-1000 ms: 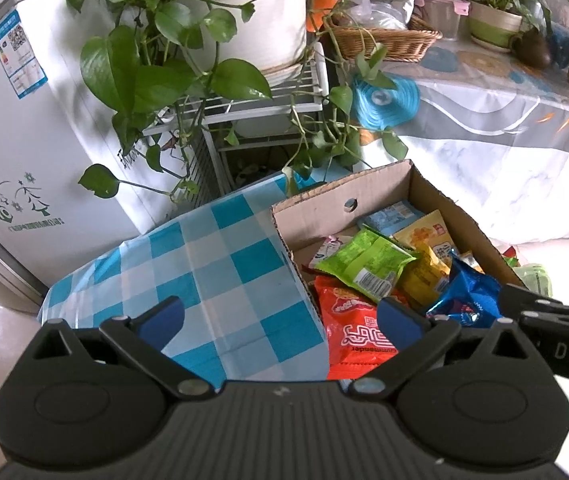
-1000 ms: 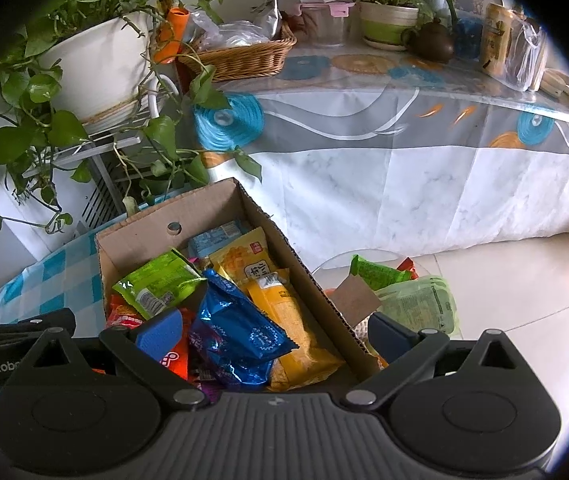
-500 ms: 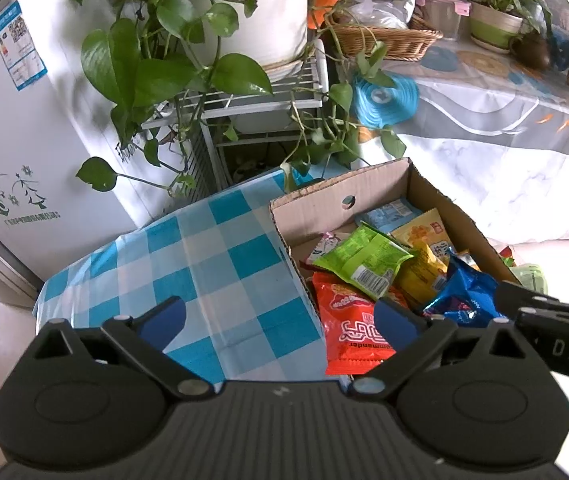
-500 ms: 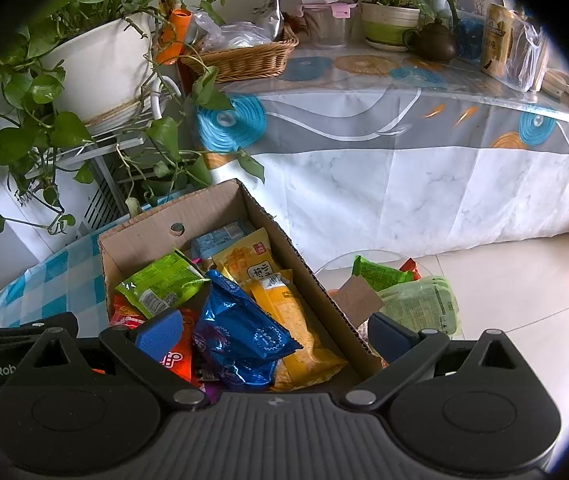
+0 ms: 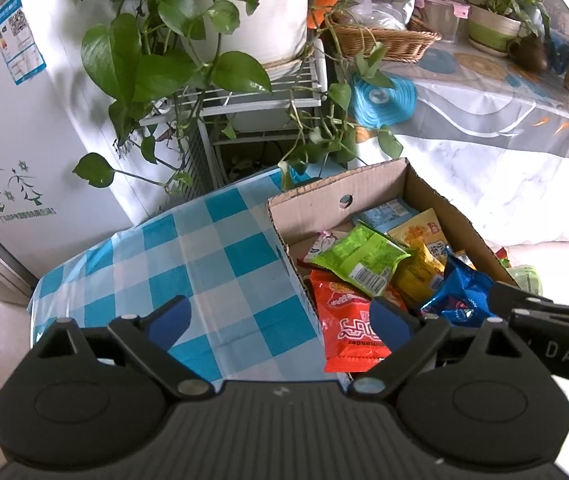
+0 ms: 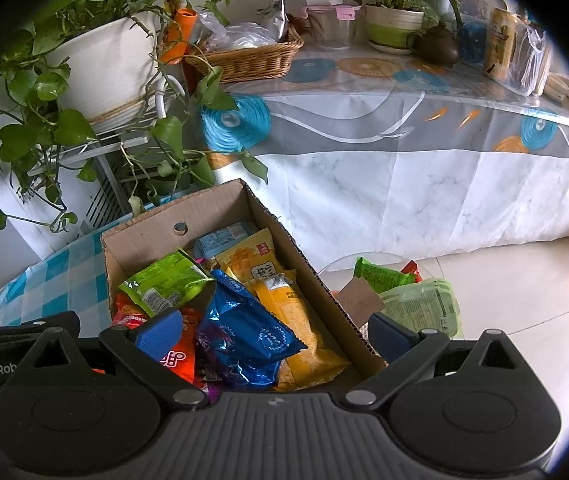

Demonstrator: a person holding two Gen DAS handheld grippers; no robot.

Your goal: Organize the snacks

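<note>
Left tongs point(image 5: 280, 316) closing slightly, empty; right tongs point(image 6: 272, 334) wide, empty; casing reads "GenRob".

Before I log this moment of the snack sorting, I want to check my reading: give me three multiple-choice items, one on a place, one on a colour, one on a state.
1. Where does the cardboard box stand?
A. On the blue-checked cloth
B. In the wicker basket
C. On the wire plant stand

2. What colour is the snack bag lying highest on the pile at the box's left side?
A. Purple
B. Green
C. White

3. How do the right tongs stand?
A. Shut on a yellow bag
B. Shut with nothing in them
C. Open, holding nothing

Answers:
1. A: the left wrist view shows the box resting on the checked cloth.
2. B: a bright green bag lies over the red bag.
3. C: the blue pads are set wide apart above the blue bag and press on nothing.
</note>
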